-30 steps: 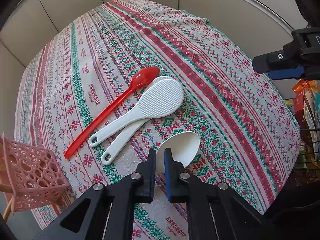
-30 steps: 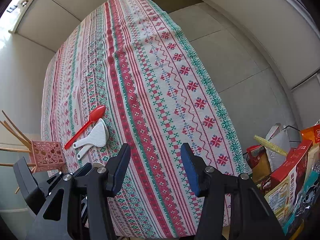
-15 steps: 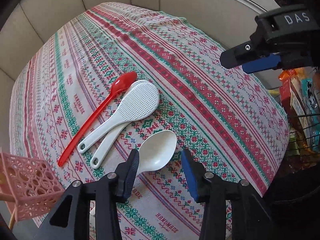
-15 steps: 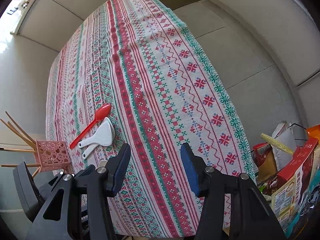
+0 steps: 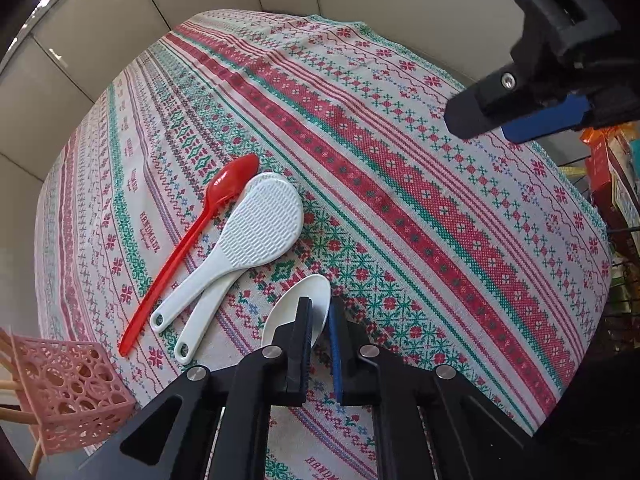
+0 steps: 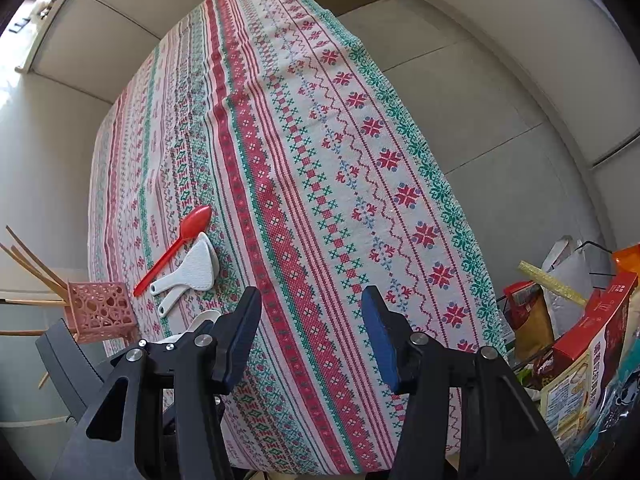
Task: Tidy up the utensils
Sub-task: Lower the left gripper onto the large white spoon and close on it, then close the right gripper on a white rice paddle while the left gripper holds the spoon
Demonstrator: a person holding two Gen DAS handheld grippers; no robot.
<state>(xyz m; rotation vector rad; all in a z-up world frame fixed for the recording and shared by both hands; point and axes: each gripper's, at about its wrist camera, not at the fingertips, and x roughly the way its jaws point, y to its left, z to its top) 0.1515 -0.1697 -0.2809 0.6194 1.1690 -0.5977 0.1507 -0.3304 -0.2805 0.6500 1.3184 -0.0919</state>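
Left gripper (image 5: 320,322) reclosed since half a second ago, fingers pinching white spoon (image 5: 290,308) on worktop (image 5: 400,200), right gripper (image 6: 310,338) unmoved, fingers wide, empty.

A patterned tablecloth (image 5: 400,184) bears a red spoon (image 5: 224,196), rice paddles (image 5: 256,232) and pink basket (image 5: 68,396).

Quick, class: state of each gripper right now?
Left gripper: shut on the white spoon.
Right gripper: open, holding nothing.
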